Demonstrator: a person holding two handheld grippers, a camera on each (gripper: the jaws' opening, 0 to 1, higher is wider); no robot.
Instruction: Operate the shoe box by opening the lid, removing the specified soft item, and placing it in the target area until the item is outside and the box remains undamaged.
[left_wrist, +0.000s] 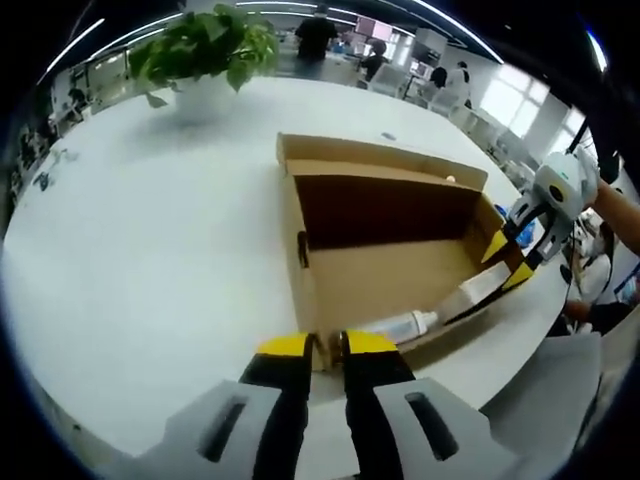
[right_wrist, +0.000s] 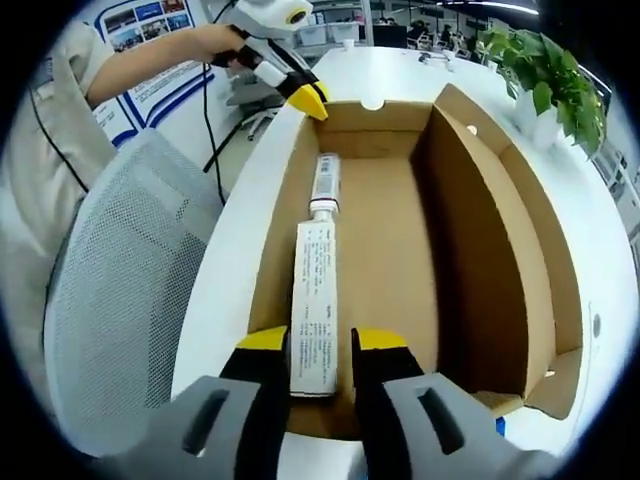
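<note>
An open cardboard box (right_wrist: 400, 250) is sitting on a white table (left_wrist: 150, 250), its lid already folded back. Lying on the box floor is a soft tube (right_wrist: 316, 300), white with a cap, resting along the wall nearest the table edge.

In the right gripper view, the right gripper (right_wrist: 320, 350) is reaching down into one end of the box. Its yellow-tipped jaws are standing partly open, one on each side of the tube's flat crimped end. The jaws look close to the tube, but whether they are actually pressing on it cannot be told. The tube's long axis is running straight ahead of this gripper, away from it, with the capped end pointing toward the far end wall.

At that far end the left gripper (right_wrist: 300, 92) is hovering at the box rim, held by a person's hand. In the left gripper view, the left gripper (left_wrist: 328, 347) is showing its jaws nearly together with a narrow gap, sitting at the box's near wall (they may be pinching the cardboard edge, but that is not clear). From here the tube (left_wrist: 400, 326) is lying just ahead and to the right, its length leading toward the right gripper (left_wrist: 507, 262).

The right gripper is judged the nearer one for the lift, already straddling the tube's end.
</note>
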